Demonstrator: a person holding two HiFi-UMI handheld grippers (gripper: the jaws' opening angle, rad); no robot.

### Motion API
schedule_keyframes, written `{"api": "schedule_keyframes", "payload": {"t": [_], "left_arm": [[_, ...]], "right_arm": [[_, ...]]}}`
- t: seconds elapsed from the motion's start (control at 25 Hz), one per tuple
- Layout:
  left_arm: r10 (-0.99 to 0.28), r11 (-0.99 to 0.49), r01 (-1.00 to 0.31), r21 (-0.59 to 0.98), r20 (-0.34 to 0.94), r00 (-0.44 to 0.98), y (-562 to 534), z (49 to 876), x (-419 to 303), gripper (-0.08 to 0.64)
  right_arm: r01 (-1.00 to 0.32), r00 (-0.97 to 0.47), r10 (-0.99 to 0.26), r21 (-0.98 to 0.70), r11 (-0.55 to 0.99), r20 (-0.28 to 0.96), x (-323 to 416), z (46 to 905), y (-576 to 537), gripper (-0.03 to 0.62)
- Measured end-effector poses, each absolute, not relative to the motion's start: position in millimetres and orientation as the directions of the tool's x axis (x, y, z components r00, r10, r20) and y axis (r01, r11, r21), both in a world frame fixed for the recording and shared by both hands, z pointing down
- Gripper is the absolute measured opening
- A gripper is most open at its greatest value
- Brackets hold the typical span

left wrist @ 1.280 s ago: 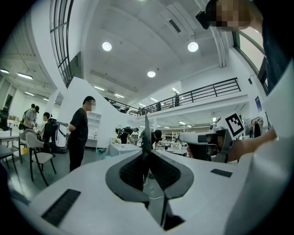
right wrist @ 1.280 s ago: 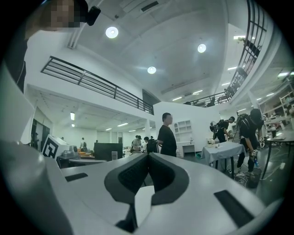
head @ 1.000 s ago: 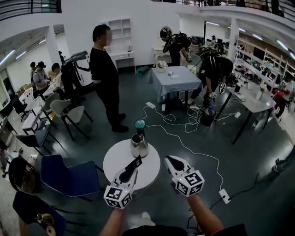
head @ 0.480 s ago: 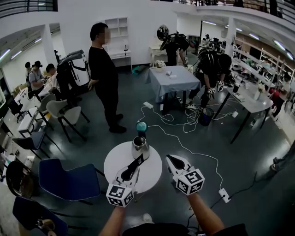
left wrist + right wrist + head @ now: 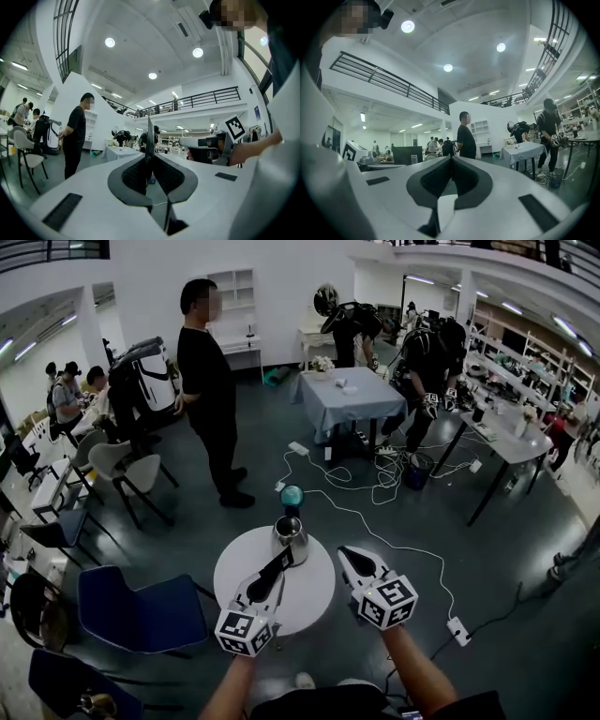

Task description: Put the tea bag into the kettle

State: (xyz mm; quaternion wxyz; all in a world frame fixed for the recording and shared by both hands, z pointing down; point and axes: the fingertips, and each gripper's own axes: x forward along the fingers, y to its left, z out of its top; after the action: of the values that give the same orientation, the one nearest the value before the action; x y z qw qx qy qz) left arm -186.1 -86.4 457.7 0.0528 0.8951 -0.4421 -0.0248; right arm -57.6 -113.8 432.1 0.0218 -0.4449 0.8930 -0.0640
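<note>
A steel kettle (image 5: pixel 291 538) stands at the far edge of a small round white table (image 5: pixel 309 594). My left gripper (image 5: pixel 268 581) hovers over the near part of the table, shut on a dark flat tea bag (image 5: pixel 281 564) that sticks out toward the kettle's base. In the left gripper view the tea bag (image 5: pixel 149 138) stands edge-on between the closed jaws. My right gripper (image 5: pixel 343 555) is held level to the right of the kettle, shut with nothing in it. It also shows in the left gripper view, the right gripper (image 5: pixel 199 142) off to the side.
A teal round object (image 5: pixel 292 495) sits just beyond the kettle. A blue chair (image 5: pixel 141 601) stands left of the table. A person in black (image 5: pixel 208 390) stands further off. White cables (image 5: pixel 375 493) and a power strip (image 5: pixel 457 629) lie on the floor to the right.
Both grippers have moved forward together toward the table and kettle. The tea bag's tip now reaches close to the kettle's base. Both sets of jaws stayed closed.
</note>
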Motion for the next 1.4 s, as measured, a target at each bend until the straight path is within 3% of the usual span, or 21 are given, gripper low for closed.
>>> {"api": "schedule_keyframes", "payload": {"t": [0.8,1.4], "left_arm": [[-0.789,-0.605,-0.784,0.138,0.024,0.613,-134,481,-207,0.041],[-0.819,-0.565,-0.812,0.145,0.024,0.574,-188,474,-182,0.041]], "right_arm": [[-0.797,-0.598,-0.801,-0.135,0.589,0.038,-79,450,-164,0.017],[-0.770,-0.633,-0.773,-0.128,0.626,0.029,-53,438,-220,0.017]]}}
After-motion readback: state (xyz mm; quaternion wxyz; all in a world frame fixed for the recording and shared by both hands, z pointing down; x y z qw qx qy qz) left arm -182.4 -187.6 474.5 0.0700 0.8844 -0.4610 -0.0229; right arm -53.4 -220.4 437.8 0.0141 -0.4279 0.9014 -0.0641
